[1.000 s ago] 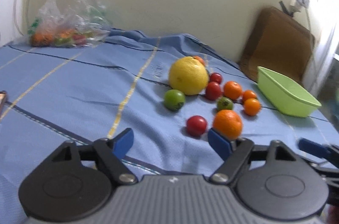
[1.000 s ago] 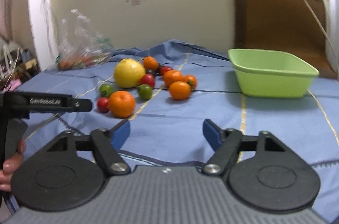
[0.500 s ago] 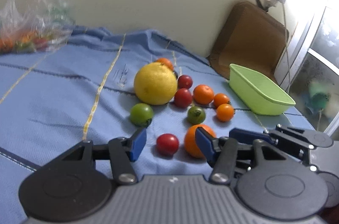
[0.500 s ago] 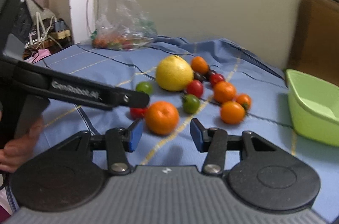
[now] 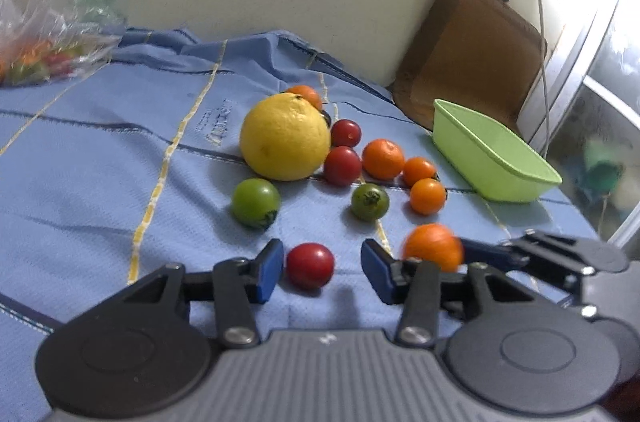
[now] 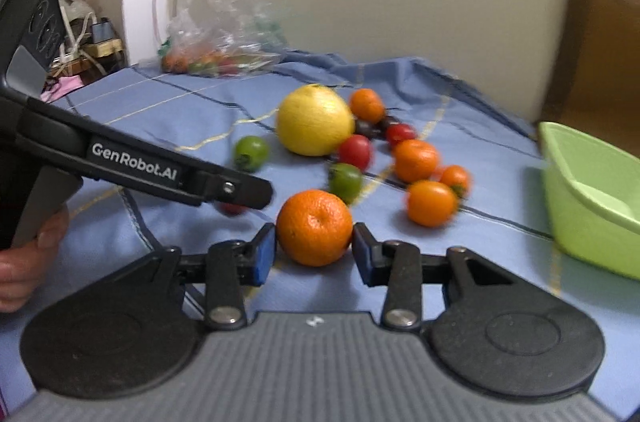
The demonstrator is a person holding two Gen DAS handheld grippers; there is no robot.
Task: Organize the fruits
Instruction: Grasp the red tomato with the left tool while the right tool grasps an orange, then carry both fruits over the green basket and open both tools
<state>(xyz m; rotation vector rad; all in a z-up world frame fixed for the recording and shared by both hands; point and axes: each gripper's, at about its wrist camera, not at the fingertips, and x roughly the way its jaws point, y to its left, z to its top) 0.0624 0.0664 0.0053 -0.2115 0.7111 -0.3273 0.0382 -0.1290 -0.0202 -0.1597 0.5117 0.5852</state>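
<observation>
**Open cloth on my left, crowded on the way to the tub**

I take the big yellow citrus as my landmark. Left of it the blue cloth lies bare as far as the plastic bag by the wall, so I can pass there freely. Right of it the way is cluttered: red tomatoes, small oranges and a green tomato sit close together between it and the green tub (only narrow gaps). In front of it, a second green tomato and a red tomato stand in the near lane. My right gripper blocks the near right.
</observation>
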